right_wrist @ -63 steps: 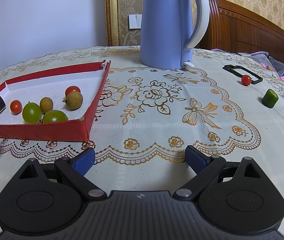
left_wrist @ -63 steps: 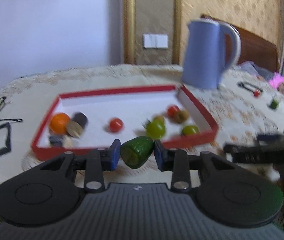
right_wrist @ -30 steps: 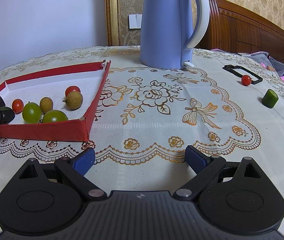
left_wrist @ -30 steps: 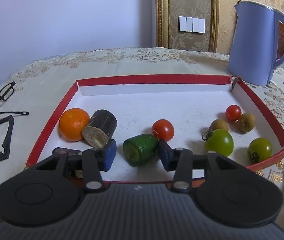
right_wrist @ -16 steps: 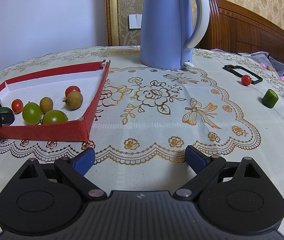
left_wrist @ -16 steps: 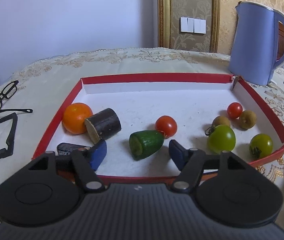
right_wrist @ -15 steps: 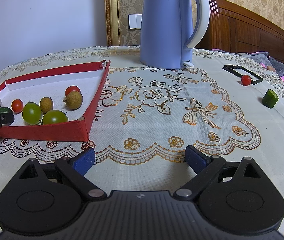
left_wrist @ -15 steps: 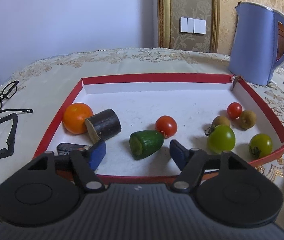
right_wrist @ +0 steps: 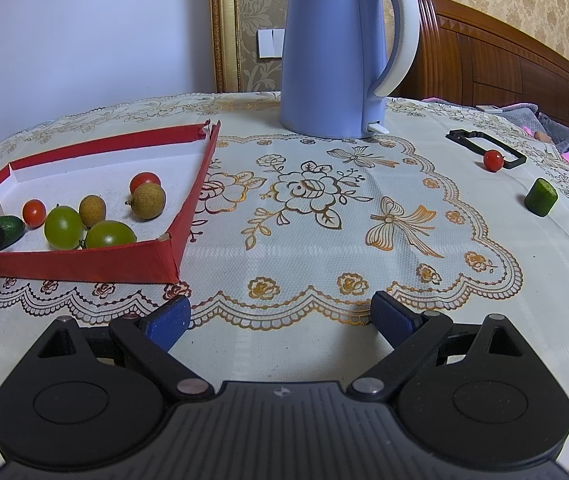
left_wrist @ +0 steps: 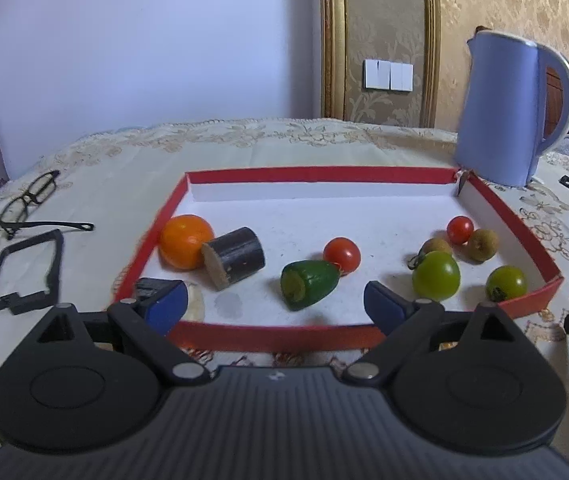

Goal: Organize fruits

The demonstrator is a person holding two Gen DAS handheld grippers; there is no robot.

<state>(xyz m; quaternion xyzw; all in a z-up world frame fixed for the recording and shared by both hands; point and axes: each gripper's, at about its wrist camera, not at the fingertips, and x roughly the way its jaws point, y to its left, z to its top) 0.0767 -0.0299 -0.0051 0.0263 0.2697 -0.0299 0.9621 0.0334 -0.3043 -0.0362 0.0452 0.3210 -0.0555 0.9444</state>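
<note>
- The left gripper (left_wrist: 274, 306) has just been opening and now stands spread wide at the near rim of the red tray (left_wrist: 268, 339). The green cucumber piece (left_wrist: 309, 283) lies on its side on the tray floor beyond the pads, touched by neither.
- The release looks finished to me. The clean way out would be to draw straight back and a little up, so the pads clear the low front wall and nudge nothing.
- The cucumber sits just beside a red tomato (left_wrist: 342, 255); a sideways swing could roll either one.
- The right gripper (right_wrist: 280, 320) hangs over the cloth with its jaws spread and nothing between them.
- Two pieces remain outside the tray, judging by the right view: a cherry tomato (right_wrist: 493, 159) against a black frame (right_wrist: 484, 146), and a second cucumber stub (right_wrist: 541, 197) near the table's far right edge. The right gripper is nearer to them, so I'd expect it to fetch next.
- Already in the tray: an orange (left_wrist: 185, 241), a dark cylinder (left_wrist: 233, 258), two green tomatoes, small brown fruits.
- The table wears a cream lace cloth (right_wrist: 324, 208) with gold flowers. A blue kettle (right_wrist: 338, 46) stands at the back and glasses (left_wrist: 30, 204) lie to the left.
- Behind are a pale wall, gold-patterned paper, a switch plate and a wooden headboard.
</note>
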